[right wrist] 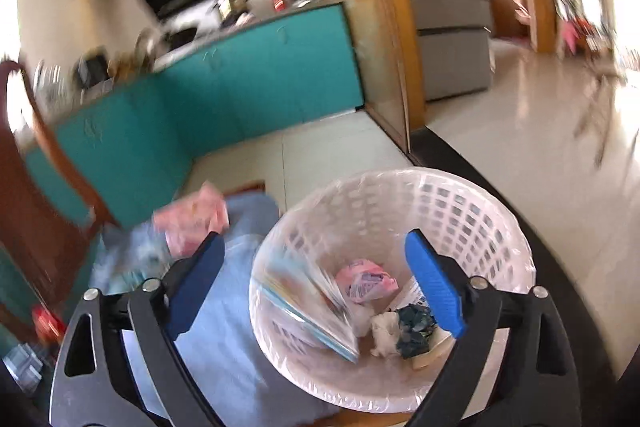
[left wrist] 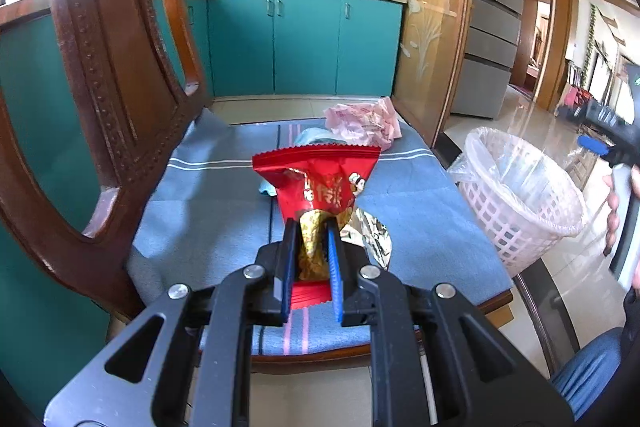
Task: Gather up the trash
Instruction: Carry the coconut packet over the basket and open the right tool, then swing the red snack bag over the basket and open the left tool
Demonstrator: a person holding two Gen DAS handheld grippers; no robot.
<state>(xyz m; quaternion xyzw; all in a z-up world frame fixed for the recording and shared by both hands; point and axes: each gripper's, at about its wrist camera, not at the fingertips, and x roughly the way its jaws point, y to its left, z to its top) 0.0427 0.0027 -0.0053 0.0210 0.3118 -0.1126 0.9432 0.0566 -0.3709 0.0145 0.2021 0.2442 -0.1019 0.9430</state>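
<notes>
Left wrist view: left gripper [left wrist: 312, 227] clamped narrow on a red snack wrapper [left wrist: 320, 179], held just above the blue cushion [left wrist: 420, 227] of the wooden chair [left wrist: 100, 67]; wrapper sticking forward out of the pads, its serrated edge farthest away. Beyond the wrapper on that cushion, a crumpled pink wrapper [left wrist: 364, 123], a pale blue scrap [left wrist: 316, 137] and, just right of the claw, a piece of foil [left wrist: 372, 239]. White basket [left wrist: 520, 195] beside the cushion's right edge, lined with clear plastic. Right wrist view, blurred: right gripper [right wrist: 316, 287] spread wide above the basket [right wrist: 400, 195], nothing between the pads; a clear flat packet [right wrist: 304, 299] lying inside the basket below the left pad, alongside pink [right wrist: 364, 283], white and dark scraps. Seemingly a drop just finished on the right, a pick finished on the left. Next, probably: carrying the red wrapper sideways over the basket rim before letting go, then back to the cushion for the pink wrapper [right wrist: 192, 219].
</notes>
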